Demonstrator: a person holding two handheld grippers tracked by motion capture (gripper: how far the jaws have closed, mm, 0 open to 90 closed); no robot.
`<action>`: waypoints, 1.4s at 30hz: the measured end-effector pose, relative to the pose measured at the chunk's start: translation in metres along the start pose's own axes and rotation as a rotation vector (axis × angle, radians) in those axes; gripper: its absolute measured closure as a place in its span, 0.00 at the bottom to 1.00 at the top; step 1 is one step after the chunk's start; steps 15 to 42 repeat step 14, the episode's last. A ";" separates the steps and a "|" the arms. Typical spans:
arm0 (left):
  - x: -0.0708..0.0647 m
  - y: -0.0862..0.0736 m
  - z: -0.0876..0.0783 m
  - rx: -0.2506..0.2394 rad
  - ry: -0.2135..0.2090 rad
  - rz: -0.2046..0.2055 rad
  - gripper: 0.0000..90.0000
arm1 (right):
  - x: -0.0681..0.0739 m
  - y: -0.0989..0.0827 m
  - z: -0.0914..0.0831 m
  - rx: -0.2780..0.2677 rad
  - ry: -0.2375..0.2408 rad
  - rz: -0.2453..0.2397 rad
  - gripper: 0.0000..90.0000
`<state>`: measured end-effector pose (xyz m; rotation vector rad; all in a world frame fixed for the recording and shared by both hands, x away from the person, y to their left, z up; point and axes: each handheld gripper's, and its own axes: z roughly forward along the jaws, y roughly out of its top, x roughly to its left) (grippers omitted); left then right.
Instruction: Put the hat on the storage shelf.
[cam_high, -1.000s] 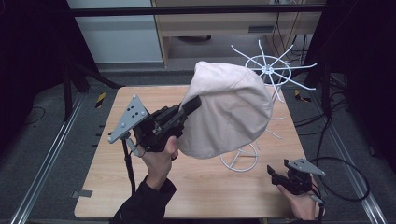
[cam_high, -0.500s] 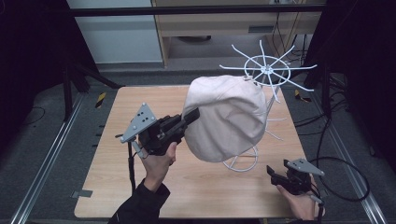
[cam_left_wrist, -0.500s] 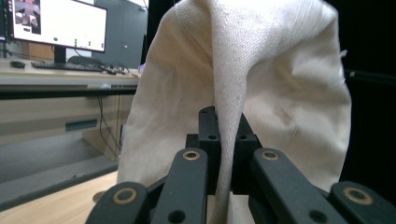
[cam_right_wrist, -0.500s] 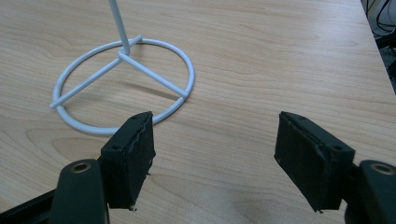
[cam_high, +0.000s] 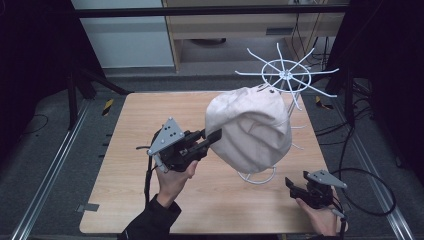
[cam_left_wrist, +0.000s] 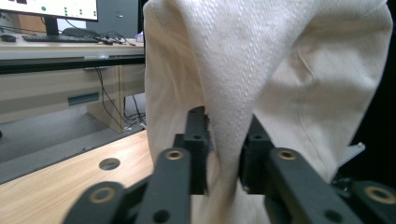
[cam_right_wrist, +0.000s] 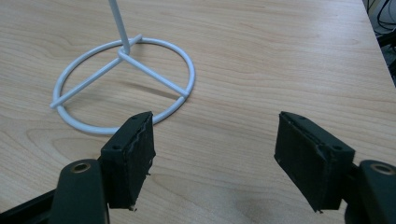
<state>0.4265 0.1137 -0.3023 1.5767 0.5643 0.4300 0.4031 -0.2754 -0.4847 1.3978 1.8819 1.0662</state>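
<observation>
The cream cloth bag (cam_high: 252, 131) hung draped over the white wire stand (cam_high: 285, 77), out toward the far right of the wooden table (cam_high: 135, 130), its folds sagging down over the stand's post. The left gripper (cam_high: 212, 138) reached in from the left, jaws pointed at the bag's near-left side. In the left gripper view a ridge of the bag (cam_left_wrist: 261, 70) ran down between the two black jaws; they had just been opening, and the cloth sat loosely in the gap rather than pinched tight, though it brushed close to both pads. The person's left hand (cam_high: 172, 175) gripped the tool from below, dark sleeve (cam_high: 147, 222) coming in at the near edge. Over at the near right corner the right gripper (cam_high: 291, 184) rested low over the tabletop, jaws spread wide with nothing between them. In the right gripper view, the stand's round base (cam_right_wrist: 123, 84) lay just beyond the jaw tips on the bare wood.
</observation>
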 end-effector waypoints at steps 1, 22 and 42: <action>-0.001 -0.001 -0.002 0.004 0.005 0.010 0.78 | 0.000 0.000 0.000 0.001 0.000 -0.001 0.32; 0.019 -0.042 -0.067 0.124 0.118 0.026 0.42 | -0.001 -0.001 0.001 0.008 -0.007 0.004 0.28; 0.019 -0.042 -0.067 0.124 0.118 0.026 0.42 | -0.001 -0.001 0.001 0.008 -0.007 0.004 0.28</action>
